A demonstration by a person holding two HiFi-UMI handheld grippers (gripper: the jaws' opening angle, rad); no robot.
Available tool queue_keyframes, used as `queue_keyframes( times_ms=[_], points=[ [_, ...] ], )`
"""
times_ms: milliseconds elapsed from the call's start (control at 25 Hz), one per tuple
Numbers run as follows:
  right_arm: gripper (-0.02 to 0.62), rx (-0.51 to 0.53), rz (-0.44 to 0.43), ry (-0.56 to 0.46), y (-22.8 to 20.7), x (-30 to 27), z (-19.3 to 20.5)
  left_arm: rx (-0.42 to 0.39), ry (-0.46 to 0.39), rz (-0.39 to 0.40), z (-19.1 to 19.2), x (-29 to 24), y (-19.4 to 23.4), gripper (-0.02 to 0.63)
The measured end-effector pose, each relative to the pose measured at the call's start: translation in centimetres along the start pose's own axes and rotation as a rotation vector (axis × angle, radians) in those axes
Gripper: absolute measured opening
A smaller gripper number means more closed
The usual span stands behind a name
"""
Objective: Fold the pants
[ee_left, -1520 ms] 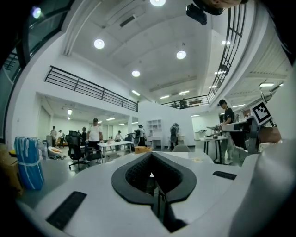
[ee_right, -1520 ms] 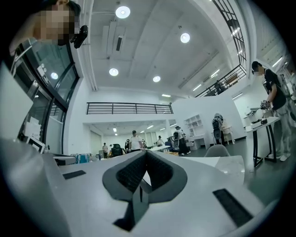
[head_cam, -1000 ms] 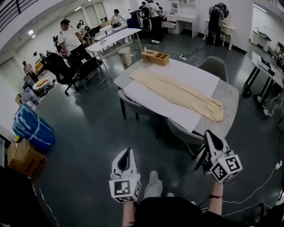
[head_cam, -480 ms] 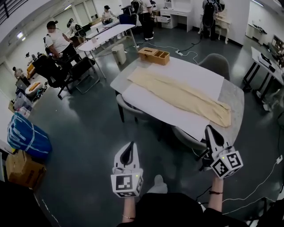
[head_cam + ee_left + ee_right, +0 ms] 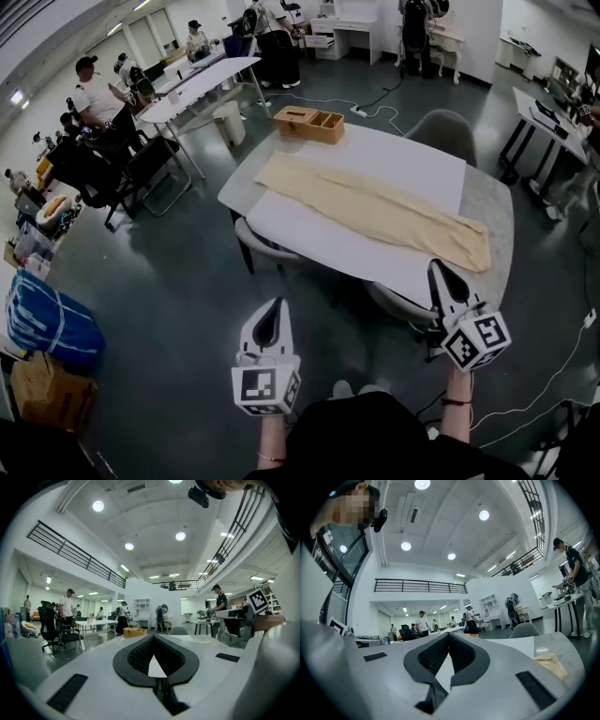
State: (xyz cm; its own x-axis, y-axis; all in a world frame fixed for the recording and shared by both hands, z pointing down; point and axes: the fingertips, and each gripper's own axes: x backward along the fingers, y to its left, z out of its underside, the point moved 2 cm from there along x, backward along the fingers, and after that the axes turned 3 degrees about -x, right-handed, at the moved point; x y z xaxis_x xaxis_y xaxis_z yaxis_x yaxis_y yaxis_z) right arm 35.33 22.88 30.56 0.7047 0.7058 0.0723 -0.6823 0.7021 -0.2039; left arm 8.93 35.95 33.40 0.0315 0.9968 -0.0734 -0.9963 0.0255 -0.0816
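- Both grippers have closed in on the bench (image 5: 489,202) over the past second. The right gripper (image 5: 437,269) now overlaps its near edge in the head view, while the left gripper (image 5: 272,306) hangs over the dark floor (image 5: 187,272).
- Cream pants (image 5: 375,210) lie flat at full length, set diagonally on a white sheet (image 5: 309,234) that covers most of the grey bench. A wooden box (image 5: 308,123) sits at the far end.
- Around the bench spreads a large open workroom with a long white desk (image 5: 202,80), people (image 5: 94,94) at the far side, a blue bag (image 5: 42,319) and a cardboard box (image 5: 37,389) at left.
- Grey chairs (image 5: 255,246) on the near side are partly tucked under the bench, and which end of the pants is the waist is hard to make out.
- Each gripper has its jaws pressed together with nothing between them. The pants lie ahead of both, their nearest end just beyond the right gripper and well apart from the left.
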Motion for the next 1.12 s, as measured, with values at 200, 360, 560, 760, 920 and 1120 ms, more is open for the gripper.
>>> queue_keyframes(
  times_ms=[200,360,560,760,920,1120],
  points=[
    [0.015,-0.001,0.025,0.024,-0.1,-1.8,1.1,0.014,0.007,0.036,0.4,-2.2,1.1,0.008],
    [0.014,-0.023,0.051,0.044,-0.7,-2.5,1.9,0.014,0.034,0.059,1.2,-3.6,1.5,0.008],
    [0.014,-0.035,0.089,0.065,-2.0,-3.6,2.7,0.034,0.037,0.071,1.6,-6.0,2.3,0.008],
    [0.014,-0.047,0.123,0.07,-4.1,-6.2,3.3,0.038,0.045,0.093,1.9,-9.8,3.1,0.008],
    [0.015,-0.059,0.143,0.066,-6.4,-9.1,3.5,0.023,0.055,0.126,2.0,-13.9,3.4,0.008],
    [0.014,-0.063,0.166,0.062,-9.1,-13.1,3.2,0.012,0.064,0.162,1.6,-19.6,4.0,0.008]
  ],
)
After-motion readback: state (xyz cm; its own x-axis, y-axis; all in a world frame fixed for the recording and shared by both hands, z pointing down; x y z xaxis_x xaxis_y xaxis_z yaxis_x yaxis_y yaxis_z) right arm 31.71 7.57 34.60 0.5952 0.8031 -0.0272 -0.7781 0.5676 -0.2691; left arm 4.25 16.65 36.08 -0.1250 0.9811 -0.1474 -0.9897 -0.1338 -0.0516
